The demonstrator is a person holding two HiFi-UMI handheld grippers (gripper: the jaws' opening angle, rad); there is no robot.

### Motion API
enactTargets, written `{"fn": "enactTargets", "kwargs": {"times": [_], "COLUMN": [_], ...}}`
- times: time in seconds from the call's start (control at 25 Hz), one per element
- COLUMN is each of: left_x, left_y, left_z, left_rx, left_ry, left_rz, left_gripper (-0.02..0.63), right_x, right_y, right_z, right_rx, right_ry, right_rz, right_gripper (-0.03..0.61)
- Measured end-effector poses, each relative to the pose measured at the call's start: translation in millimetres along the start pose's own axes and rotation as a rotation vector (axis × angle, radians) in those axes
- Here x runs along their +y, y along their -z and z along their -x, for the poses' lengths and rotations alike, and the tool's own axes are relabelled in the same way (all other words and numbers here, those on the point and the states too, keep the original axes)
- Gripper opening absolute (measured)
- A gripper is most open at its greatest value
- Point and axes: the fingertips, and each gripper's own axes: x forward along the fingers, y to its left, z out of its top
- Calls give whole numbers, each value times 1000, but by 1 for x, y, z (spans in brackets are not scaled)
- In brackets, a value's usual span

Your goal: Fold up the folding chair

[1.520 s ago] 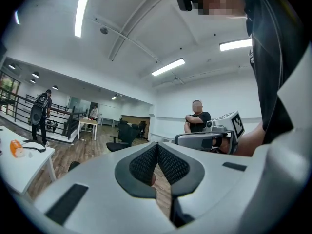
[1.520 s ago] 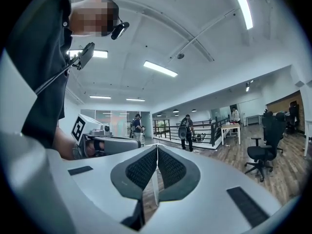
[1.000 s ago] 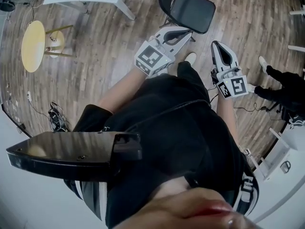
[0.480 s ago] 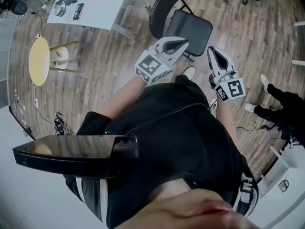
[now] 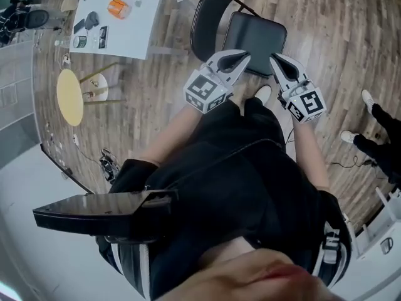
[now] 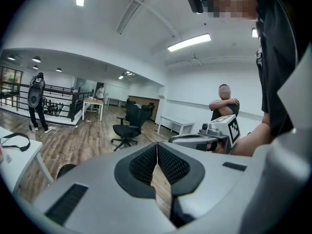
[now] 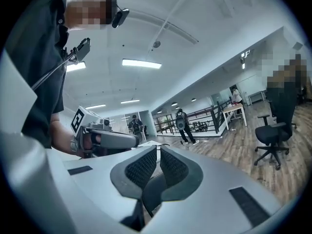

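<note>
Your left gripper has its jaws pressed together, pad against pad, with nothing between them. Your right gripper is in the same condition: jaws closed, nothing gripped. You hold both grippers out in front of your body, side by side and near each other, with the tips pointing away from you.

The folding chair stands unfolded on the wooden floor directly ahead of you. Its black seat is down, and its curved backrest rises at the seat's far-left side. In the head view both gripper tips overlap the near edge of the seat. No view shows whether they touch it.

A white table stands to the left of the chair and carries an orange object. A round yellow stool stands further left, well apart from the chair.
</note>
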Motion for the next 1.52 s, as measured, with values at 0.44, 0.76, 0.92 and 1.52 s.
{"fn": "enactTargets", "kwargs": {"times": [0.44,0.76,0.92,1.52], "left_x": [142,285,334,357], "left_y": [90,153,199,323], "left_z": [-29,-3,12,-18], "left_rx": [265,496,608,794], "left_ry": [-28,-304,-380,-307], "left_rz": [152,231,311,509], "left_gripper": [39,227,252,272], "right_x": [-96,-168,-208,-324], "right_y": [119,257,338,602], "right_z": [-71,-70,-65,22], "right_rx": [163,323,340,310], "right_ry": [134,175,245,483], "right_rz": [-213,-474,-650,-1042], "right_gripper": [20,132,192,321]}}
